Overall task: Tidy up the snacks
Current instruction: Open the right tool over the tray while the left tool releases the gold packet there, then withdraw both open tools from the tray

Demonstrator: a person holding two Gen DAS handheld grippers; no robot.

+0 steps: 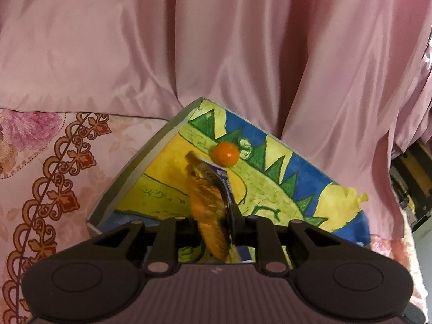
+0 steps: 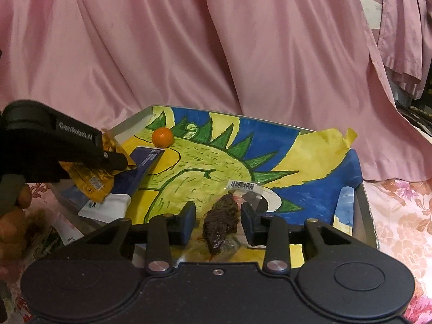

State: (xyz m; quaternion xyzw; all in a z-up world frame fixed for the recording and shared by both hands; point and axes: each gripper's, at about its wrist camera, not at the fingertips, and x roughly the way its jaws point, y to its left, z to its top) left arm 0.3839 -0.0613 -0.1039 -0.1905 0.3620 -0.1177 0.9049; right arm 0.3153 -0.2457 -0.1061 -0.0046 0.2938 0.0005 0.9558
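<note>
A shallow box (image 1: 151,156) lined with a yellow, green and blue painting sits on the bed; it also shows in the right wrist view (image 2: 361,202). A small orange ball (image 1: 225,154) lies inside it, seen too from the right (image 2: 162,137). My left gripper (image 1: 213,221) is shut on a gold and purple snack packet (image 1: 208,197), held over the box's left side (image 2: 91,181). My right gripper (image 2: 218,221) is open around a dark brown snack in clear wrap (image 2: 221,218) with a barcode label, lying in the box.
Pink satin curtain (image 2: 216,40) hangs right behind the box. Floral bedspread (image 1: 54,162) surrounds it. A white and blue packet (image 2: 108,206) lies at the box's left edge. Orange fruits (image 2: 13,224) sit at far left.
</note>
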